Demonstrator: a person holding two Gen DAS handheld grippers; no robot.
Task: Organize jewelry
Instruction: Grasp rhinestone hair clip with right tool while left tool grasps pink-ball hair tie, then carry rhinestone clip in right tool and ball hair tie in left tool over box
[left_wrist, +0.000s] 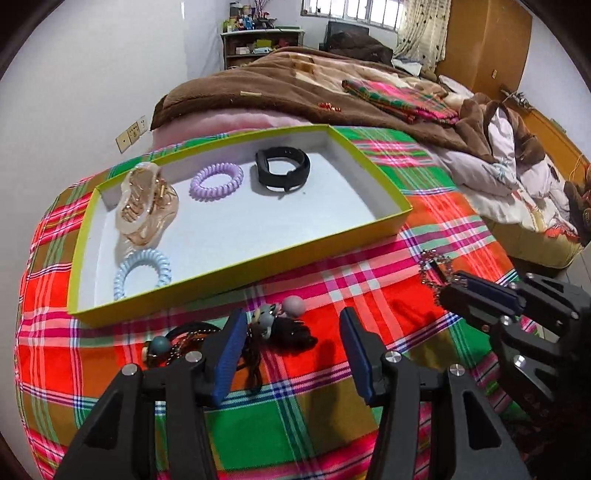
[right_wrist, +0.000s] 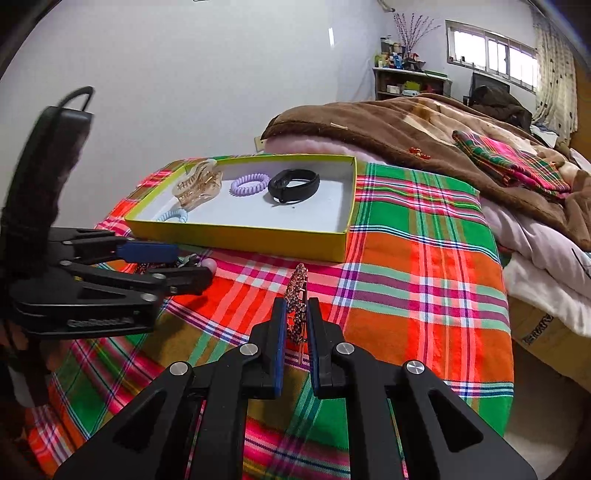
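right gripper (right_wrist: 295, 317) clenched on beaded flat hair clip (right_wrist: 297, 295); left gripper (left_wrist: 293, 354) released over plaid cloth (left_wrist: 369, 295).

The pale blue spiral hair tie (right_wrist: 173, 215) is mostly hidden behind the yellow-green cardboard tray's wall (right_wrist: 236, 236) (right wrist view); shelf clutter (left_wrist: 245, 20) is too small to tell apart.

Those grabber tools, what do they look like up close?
Both the left gripper and the right gripper are black plastic with triangular cut-outs, silver round bolts and flat blue fingertip pads. A black cable loops from the left one's top, and faint raised lettering marks its side.
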